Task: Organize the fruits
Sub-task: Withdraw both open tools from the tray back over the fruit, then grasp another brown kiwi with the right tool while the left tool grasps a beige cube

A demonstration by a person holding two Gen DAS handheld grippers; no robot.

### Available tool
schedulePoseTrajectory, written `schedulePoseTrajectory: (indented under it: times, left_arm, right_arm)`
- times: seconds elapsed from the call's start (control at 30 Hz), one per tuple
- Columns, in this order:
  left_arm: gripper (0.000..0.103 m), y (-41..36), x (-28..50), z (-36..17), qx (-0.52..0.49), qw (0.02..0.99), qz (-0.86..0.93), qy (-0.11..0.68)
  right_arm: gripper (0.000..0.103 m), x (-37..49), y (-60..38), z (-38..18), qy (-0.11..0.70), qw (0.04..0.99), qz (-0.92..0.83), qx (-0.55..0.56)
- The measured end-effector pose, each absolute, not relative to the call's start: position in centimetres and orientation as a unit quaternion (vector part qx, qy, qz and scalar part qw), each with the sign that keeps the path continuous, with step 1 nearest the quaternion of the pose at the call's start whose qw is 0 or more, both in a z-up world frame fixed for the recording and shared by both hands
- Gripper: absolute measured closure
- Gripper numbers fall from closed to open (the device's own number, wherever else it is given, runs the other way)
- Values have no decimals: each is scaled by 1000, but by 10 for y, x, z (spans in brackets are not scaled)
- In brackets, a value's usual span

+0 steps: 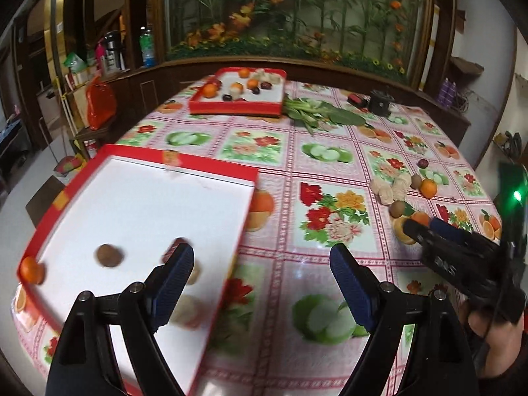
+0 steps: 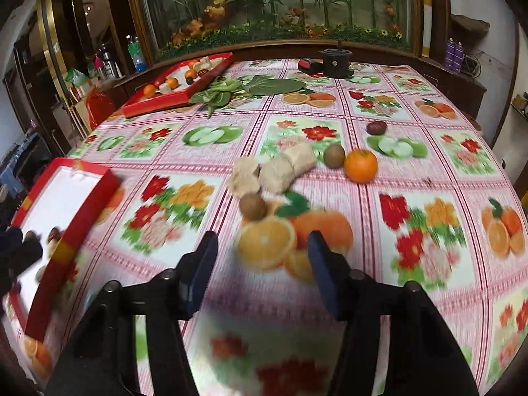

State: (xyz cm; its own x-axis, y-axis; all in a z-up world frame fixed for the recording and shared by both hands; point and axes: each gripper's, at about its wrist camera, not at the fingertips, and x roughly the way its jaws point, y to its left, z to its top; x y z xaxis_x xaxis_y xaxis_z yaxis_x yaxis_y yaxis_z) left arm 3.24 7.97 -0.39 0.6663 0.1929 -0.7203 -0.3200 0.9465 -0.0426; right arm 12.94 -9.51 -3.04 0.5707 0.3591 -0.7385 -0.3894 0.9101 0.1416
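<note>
My left gripper is open, low over the right edge of the near red tray. On the tray's white floor lie an orange, a kiwi and a dark red fruit, partly hidden by my left finger. My right gripper is open and empty above the printed tablecloth. Just ahead of it lie a kiwi, beige lumps, a second kiwi, an orange and a dark plum. The right gripper's fingers also show in the left wrist view, near those loose fruits.
A second red tray with several fruits stands at the table's far left. Leafy greens lie beside it, and a black round device sits at the far edge. A person's hand holds the right gripper.
</note>
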Motion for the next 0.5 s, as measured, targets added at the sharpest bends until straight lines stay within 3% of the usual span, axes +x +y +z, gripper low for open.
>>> schedulePoseTrajectory:
  times: [0.13,0.2,0.5]
  left_arm:
    - [19,76,51,-10,-89,907,136,389]
    - [19,69,62,-12,-88,907,130,390]
    - [19,9,128,-28,-60,912,62,402]
  right_arm:
    - [74,148,-81,-39,425,879,213,-36]
    - [81,154,-76,-44,432,875,213,-45]
    - [81,160,-115,-44,432,876,211,-23]
